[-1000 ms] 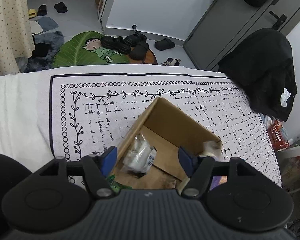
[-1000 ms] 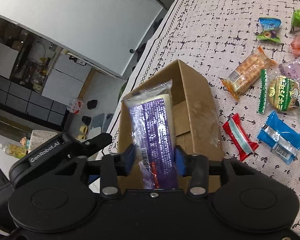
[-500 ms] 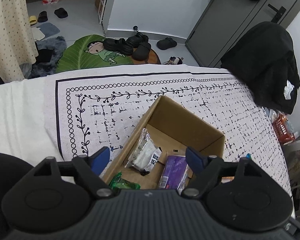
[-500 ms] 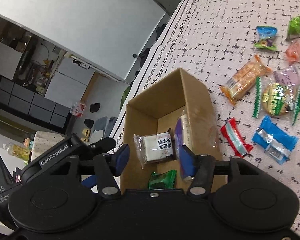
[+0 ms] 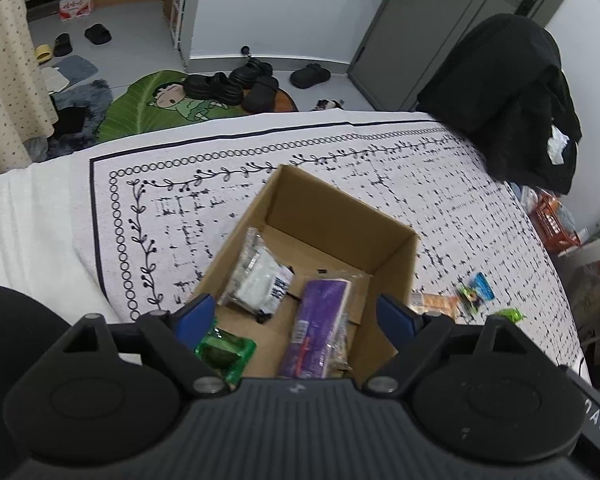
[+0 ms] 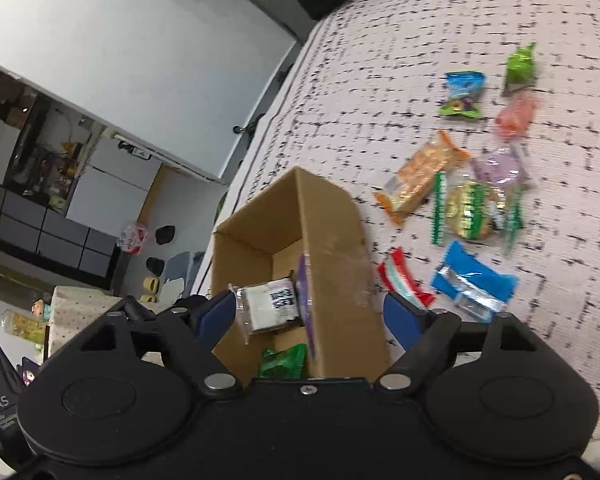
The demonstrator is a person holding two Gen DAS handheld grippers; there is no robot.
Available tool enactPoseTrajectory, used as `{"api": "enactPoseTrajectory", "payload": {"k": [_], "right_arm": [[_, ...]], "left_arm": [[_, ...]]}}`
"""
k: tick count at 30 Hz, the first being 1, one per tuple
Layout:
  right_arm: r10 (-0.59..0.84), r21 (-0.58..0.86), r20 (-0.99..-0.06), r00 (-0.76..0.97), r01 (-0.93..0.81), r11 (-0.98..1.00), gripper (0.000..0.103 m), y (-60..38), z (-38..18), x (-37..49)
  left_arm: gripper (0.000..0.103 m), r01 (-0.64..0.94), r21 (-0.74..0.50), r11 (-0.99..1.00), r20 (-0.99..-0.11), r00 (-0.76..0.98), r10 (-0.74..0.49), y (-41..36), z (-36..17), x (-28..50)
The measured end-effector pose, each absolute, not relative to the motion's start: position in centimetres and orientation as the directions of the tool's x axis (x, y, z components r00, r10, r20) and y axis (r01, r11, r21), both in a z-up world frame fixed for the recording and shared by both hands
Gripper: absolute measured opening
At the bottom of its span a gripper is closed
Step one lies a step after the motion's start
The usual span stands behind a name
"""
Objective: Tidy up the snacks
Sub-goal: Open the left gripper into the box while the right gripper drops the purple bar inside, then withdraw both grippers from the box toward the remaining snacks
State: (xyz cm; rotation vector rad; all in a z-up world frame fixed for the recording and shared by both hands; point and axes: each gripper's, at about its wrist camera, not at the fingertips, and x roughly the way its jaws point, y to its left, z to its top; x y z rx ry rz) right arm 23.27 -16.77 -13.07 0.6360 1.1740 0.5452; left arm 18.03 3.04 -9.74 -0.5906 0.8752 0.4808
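Nearest, the left gripper (image 5: 294, 314) and right gripper (image 6: 310, 310) hover with jaws opening, nothing between them. Below, the open brown cardboard box (image 5: 396, 236) collects a purple packet (image 5: 320, 320), a clear white packet (image 5: 260, 280) and a green packet (image 5: 224, 350). Beyond, loose snack packets (image 6: 456, 200) wait mid-cloth, towards the patterned tablecloth's (image 6: 380, 80) far edge.

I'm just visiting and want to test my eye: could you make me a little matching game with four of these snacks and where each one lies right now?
Things:
1. purple packet
2. dark green packet
3. red packet
4. pink packet

Places:
A. on the cloth, just outside the cardboard box
B. in the box, at its near end
C. far out on the cloth, below the light green packet
D. in the box, along its right wall

Pairs: 1-D, 2-B, 3-A, 4-C
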Motion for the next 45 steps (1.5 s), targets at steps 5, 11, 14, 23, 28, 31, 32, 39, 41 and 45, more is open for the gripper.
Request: {"api": "enactPoseTrajectory", "payload": {"k": [5, 11, 14, 23, 28, 31, 32, 39, 41, 45], "right_arm": [[0.673, 0.702, -0.672, 0.309, -0.024, 0.712, 0.08, -18.4, -13.5, 23.0], [0.648, 0.697, -0.688, 0.327, 0.048, 0.716, 0.08, -20.4, -14.5, 23.1], [0.626, 0.691, -0.7, 0.343, 0.105, 0.715, 0.08, -21.8, -15.1, 23.0], [0.599, 0.698, -0.711, 0.368, 0.262, 0.667, 0.071, -25.0, -16.8, 23.1], [0.595, 0.7, -0.713, 0.372, 0.321, 0.638, 0.062, -26.0, -17.6, 23.1], [0.594, 0.699, -0.715, 0.369, 0.344, 0.627, 0.059, -26.3, -18.0, 23.1], [0.596, 0.7, -0.714, 0.367, 0.353, 0.621, 0.058, -26.4, -18.2, 23.1], [0.6, 0.701, -0.713, 0.363, 0.38, 0.604, 0.052, -26.8, -18.8, 23.2], [0.598, 0.697, -0.717, 0.358, 0.384, 0.606, 0.052, -26.8, -19.1, 23.2], [0.594, 0.688, -0.725, 0.348, 0.395, 0.608, 0.051, -26.7, -19.6, 23.3]], "left_arm": [[0.087, -0.583, -0.284, 0.761, -0.82, 0.559, 0.122, 1.8, -9.3, 18.4], [0.087, -0.529, -0.304, 0.793, -0.819, 0.57, 0.067, -0.6, -9.1, 19.0], [0.087, -0.511, -0.315, 0.8, -0.814, 0.578, 0.049, -1.8, -9.0, 19.3], [0.074, -0.46, -0.329, 0.825, -0.805, 0.593, 0.011, -5.0, -9.0, 20.1], [0.06, -0.453, -0.332, 0.827, -0.808, 0.589, -0.002, -6.2, -9.2, 20.8], [0.056, -0.448, -0.33, 0.831, -0.81, 0.586, -0.006, -7.0, -9.5, 21.2], [0.054, -0.447, -0.331, 0.831, -0.811, 0.585, -0.008, -7.2, -9.6, 21.2], [0.044, -0.443, -0.323, 0.836, -0.823, 0.568, -0.017, -8.7, -11.1, 22.0], [0.043, -0.447, -0.318, 0.836, -0.829, 0.559, -0.017, -9.0, -11.8, 22.2], [0.041, -0.452, -0.307, 0.838, -0.84, 0.543, -0.015, -9.7, -13.1, 22.8]]}}
